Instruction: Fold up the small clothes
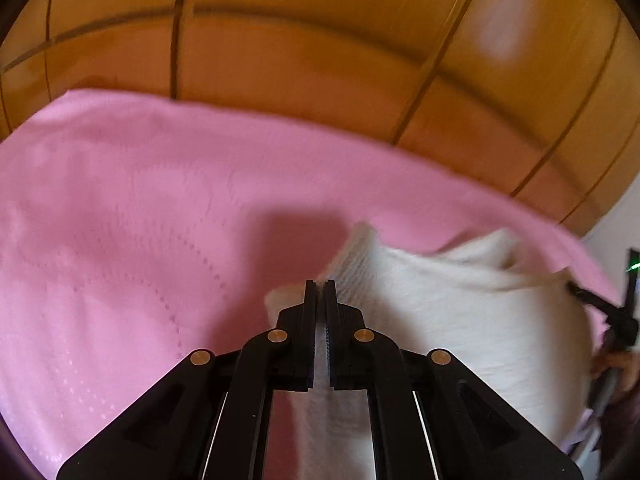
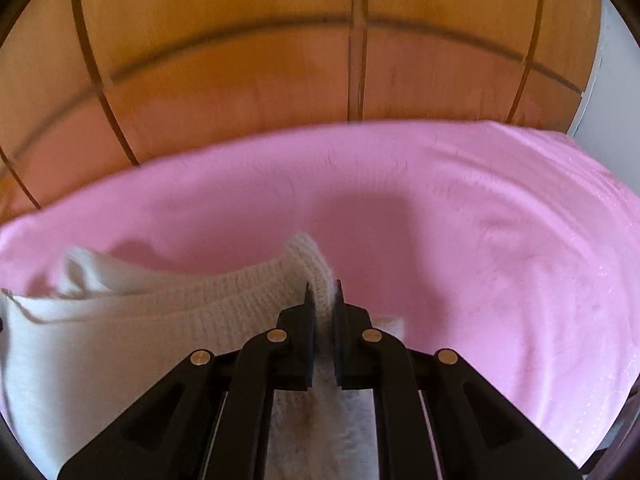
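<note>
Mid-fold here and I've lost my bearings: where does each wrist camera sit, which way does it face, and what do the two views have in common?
Left wrist: on the left gripper, looking down along its jaws, shut on the white garment; the right gripper and a hand show at the right edge.
Right wrist: on the right gripper, looking down along its jaws, shut on the garment's ribbed edge.
Shared: the garment, the pink cover and the wooden panels behind.

garment: cream-white, ribbed knit edge | bedcover: pink, dotted curves | panelling: orange-brown wood
</note>
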Demonstrator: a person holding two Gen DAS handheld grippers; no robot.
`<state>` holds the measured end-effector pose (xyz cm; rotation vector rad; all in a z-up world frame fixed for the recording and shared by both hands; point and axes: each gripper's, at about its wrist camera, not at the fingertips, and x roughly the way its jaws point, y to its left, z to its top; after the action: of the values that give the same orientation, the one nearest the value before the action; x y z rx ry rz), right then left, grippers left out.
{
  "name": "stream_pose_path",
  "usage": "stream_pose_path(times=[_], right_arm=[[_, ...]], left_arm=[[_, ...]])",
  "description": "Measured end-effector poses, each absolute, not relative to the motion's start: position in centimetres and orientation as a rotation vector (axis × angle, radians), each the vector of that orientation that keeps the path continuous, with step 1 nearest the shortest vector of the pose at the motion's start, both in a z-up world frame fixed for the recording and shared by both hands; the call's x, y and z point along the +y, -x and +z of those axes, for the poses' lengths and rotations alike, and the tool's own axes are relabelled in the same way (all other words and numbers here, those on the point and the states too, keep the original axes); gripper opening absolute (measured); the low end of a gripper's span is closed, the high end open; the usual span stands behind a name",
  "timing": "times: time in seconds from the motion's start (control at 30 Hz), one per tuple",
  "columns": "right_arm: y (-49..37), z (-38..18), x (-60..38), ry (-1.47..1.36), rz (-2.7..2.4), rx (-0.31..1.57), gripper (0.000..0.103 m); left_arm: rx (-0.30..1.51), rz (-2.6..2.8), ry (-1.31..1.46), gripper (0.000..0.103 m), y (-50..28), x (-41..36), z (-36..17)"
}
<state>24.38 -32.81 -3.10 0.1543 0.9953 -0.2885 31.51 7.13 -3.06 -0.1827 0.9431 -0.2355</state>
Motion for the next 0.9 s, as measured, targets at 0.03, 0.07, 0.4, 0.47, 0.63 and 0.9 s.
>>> stream_pose_path(times=[0.03, 0.07, 0.4, 0.47, 0.63, 0.9], right_arm=[[-24.4, -3.8, -32.9, -0.156, -0.287, 1.008, 0.009], [-24.2, -3.9, -32.9, -0.158, -0.284, 1.007, 0.018], [-19.0, 1.6, -29.1, -0.142, -0.072, 0.860, 0.050], [-18.8, 0.6, -26.5, -0.125, -0.001, 0.915, 0.049], [-18.9, -2.2, -23.5, -0.041, 0.000, 0.989, 0.035], [-18.4, -0.3, -23.5, -0.044, 0.026, 0.928, 0.005]], left_arm=[[0.960, -0.223, 0.183, 0.004, -31.5, 7.1, -3.6], [0.957, -0.209, 0.195, 0.009, -31.4, 7.5, -3.8], [0.785, -0.420, 0.178, 0.041, -25.3, 5.8, 2.1], [0.857, -0.477, 0.113, 0.042, -25.5, 2.8, 0.9], [0.939, -0.439, 0.056, 0.030, -26.1, -0.2, -2.6], [0.813, -0.426, 0.074, 0.003, -25.7, -0.3, -0.1]])
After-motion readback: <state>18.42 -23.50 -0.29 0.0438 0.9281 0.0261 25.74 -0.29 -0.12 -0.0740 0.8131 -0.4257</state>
